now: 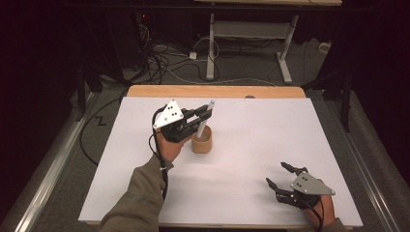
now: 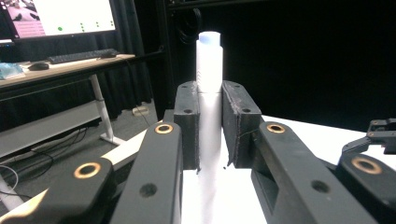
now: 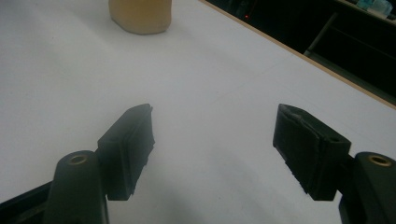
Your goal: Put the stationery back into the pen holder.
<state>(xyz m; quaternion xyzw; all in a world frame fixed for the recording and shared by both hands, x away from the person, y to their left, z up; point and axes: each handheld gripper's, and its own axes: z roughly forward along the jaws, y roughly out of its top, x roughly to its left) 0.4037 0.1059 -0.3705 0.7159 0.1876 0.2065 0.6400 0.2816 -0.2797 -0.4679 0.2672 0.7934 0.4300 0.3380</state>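
Near the middle of the high view, the left tongs (image 1: pixel 205 114) are clamped on a white marker pen (image 1: pixel 205 118), which stands tilted with its lower end inside a small tan cup (image 1: pixel 201 143) on the white table (image 1: pixel 251 145); in the left gripper view the two black jaws press against either side of the pen (image 2: pixel 208 93), whose capped tip rises above them at the top centre of the frame. At the lower right of the high view, well apart from the cup, the right tongs (image 1: pixel 278 175) sit low over the table with their jaws spread wide and nothing between them. The right gripper view shows the same gap, with the cup (image 3: pixel 140 16) at the upper left of the frame.
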